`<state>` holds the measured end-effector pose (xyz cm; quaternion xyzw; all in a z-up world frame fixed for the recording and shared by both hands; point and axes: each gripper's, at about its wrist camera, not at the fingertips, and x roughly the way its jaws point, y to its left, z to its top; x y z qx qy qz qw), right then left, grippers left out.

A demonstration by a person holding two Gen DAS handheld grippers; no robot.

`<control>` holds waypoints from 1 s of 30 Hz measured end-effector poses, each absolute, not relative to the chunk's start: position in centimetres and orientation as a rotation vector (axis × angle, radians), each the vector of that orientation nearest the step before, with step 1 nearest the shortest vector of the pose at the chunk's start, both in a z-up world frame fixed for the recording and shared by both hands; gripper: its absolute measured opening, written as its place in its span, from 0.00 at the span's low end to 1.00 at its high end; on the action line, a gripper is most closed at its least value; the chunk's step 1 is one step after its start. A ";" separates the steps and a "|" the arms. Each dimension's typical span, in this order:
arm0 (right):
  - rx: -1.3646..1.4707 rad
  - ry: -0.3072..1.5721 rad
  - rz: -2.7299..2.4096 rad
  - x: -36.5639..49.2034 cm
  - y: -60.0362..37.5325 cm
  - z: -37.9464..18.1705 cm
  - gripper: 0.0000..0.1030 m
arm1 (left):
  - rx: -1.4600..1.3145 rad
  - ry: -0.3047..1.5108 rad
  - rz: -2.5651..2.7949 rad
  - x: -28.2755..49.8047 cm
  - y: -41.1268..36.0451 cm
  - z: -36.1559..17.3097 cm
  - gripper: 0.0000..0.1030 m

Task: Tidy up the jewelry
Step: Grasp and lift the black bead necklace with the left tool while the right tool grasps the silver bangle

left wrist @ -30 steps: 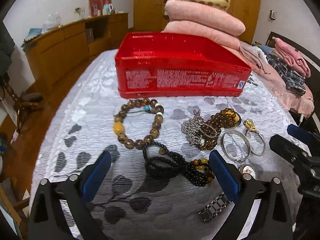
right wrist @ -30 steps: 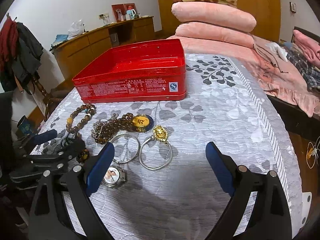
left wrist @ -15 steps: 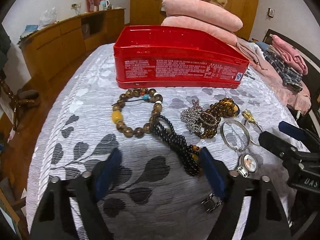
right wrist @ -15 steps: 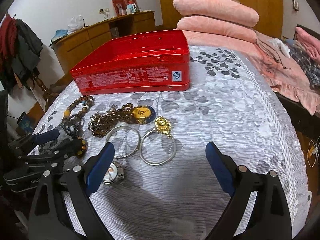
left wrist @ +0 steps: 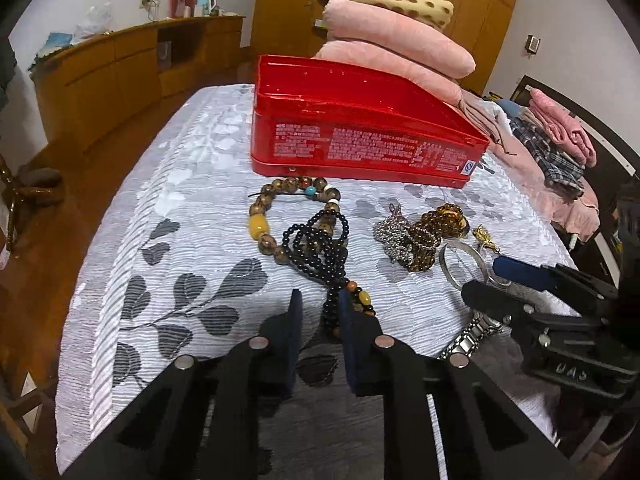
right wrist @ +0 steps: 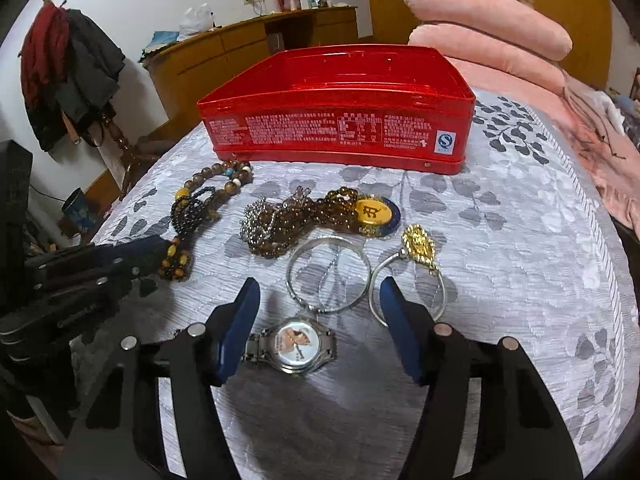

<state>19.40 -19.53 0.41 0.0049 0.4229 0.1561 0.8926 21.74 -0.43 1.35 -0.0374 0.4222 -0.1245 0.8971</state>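
Note:
My left gripper (left wrist: 320, 304) is shut on the near end of a black bead necklace (left wrist: 316, 244), which trails forward over a brown bead bracelet (left wrist: 268, 224). It also shows in the right wrist view (right wrist: 192, 212). My right gripper (right wrist: 320, 296) is open, its fingers either side of a wristwatch (right wrist: 298, 346) on the bedspread. Just beyond lie a silver bangle (right wrist: 328, 274) and a second bangle with a gold charm (right wrist: 418, 244). An open red tin (right wrist: 340, 120) stands behind the jewelry.
A tangle of silver chain and amber beads with a yellow pendant (right wrist: 372, 214) lies between the bracelet and bangles. Folded pink blankets (left wrist: 396, 40) are stacked behind the tin. The bed edge drops to a wooden floor (left wrist: 52, 208) on the left.
My left gripper closed on the black necklace and drew it out toward me. My right gripper moved left and down over the watch, its jaws narrowing.

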 end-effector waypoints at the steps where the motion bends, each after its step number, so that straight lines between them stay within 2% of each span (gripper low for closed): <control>1: 0.010 0.874 0.326 19.5 -19.5 0.6 0.59 | -0.076 0.874 -0.254 21.7 -0.3 1.4 0.18; 8: -0.009 0.873 0.350 20.8 -19.1 0.8 0.59 | -0.068 0.877 -0.236 21.8 -0.3 1.5 0.22; 10: -0.006 0.895 0.353 21.4 -19.1 0.3 0.59 | -0.062 0.879 -0.225 22.0 -0.5 1.5 0.37; 13: -0.001 0.908 0.371 21.8 -19.1 0.1 0.61 | -0.069 0.885 -0.214 22.5 -0.6 1.4 0.48; 15: -0.008 0.914 0.380 22.1 -18.9 0.1 0.61 | -0.071 0.888 -0.210 22.8 -0.7 1.3 0.52; 20: -0.066 0.933 0.379 22.4 -18.0 -0.3 0.58 | -0.065 0.890 -0.210 22.8 -1.0 1.2 0.53; 22: -0.076 0.929 0.358 22.2 -18.1 -0.3 0.46 | -0.079 0.891 -0.213 22.6 -0.6 1.3 0.53; 25: -0.063 0.928 0.366 21.9 -18.5 -0.2 0.47 | -0.103 0.883 -0.211 22.2 0.1 1.7 0.58; 30: -0.091 0.929 0.360 22.0 -18.1 -0.3 0.50 | -0.120 0.862 -0.236 21.9 -0.1 2.5 0.59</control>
